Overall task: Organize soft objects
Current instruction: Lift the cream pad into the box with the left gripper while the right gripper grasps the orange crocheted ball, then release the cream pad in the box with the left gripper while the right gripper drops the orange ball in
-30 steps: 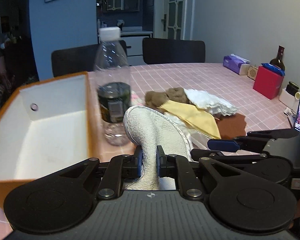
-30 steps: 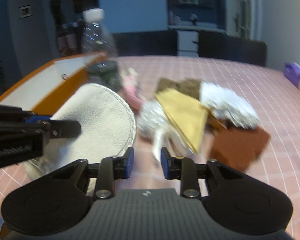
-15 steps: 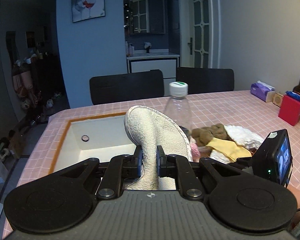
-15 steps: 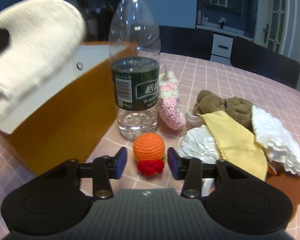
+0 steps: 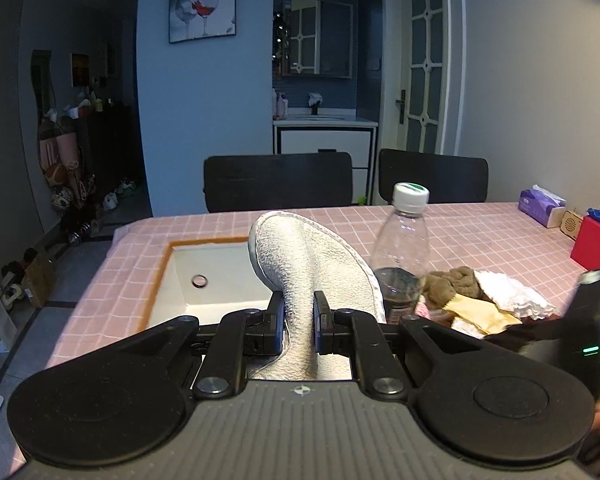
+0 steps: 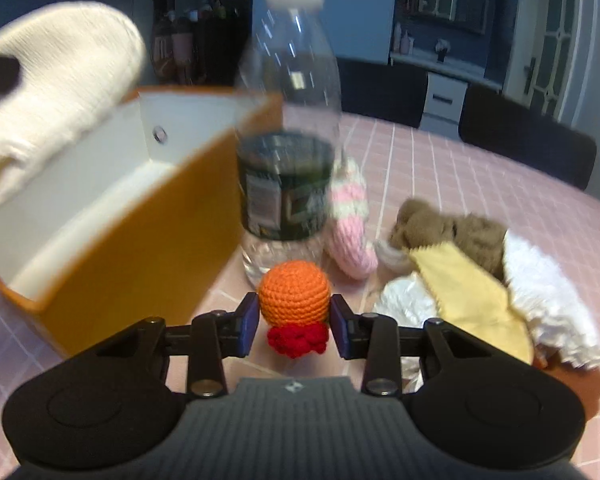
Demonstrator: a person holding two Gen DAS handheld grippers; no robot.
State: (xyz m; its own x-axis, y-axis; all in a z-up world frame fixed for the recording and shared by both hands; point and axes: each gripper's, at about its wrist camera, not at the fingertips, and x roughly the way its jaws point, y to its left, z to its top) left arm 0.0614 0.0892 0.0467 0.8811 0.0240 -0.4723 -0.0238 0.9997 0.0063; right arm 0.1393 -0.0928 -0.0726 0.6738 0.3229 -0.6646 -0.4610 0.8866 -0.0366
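Left wrist view — left gripper (image 5: pixel 299 322) clenched on white terry mitt (image 5: pixel 300 264), carried above orange box (image 5: pixel 162 280) | right gripper (image 6: pixel 294 322) just closing around crochet orange ball (image 6: pixel 294 294), contact unclear | next — release mitt into box, firm grip on ball.

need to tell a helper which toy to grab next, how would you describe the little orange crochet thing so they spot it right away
Find the orange-walled, white-lined box on the pink checked tablecloth, then the clear plastic water bottle with a dark label standing beside it. Just in front of the bottle lies a small orange crocheted ball with a red frilly base. It is the only round, bright orange item; its neighbours are a pink-and-white knitted piece and flat cloths.
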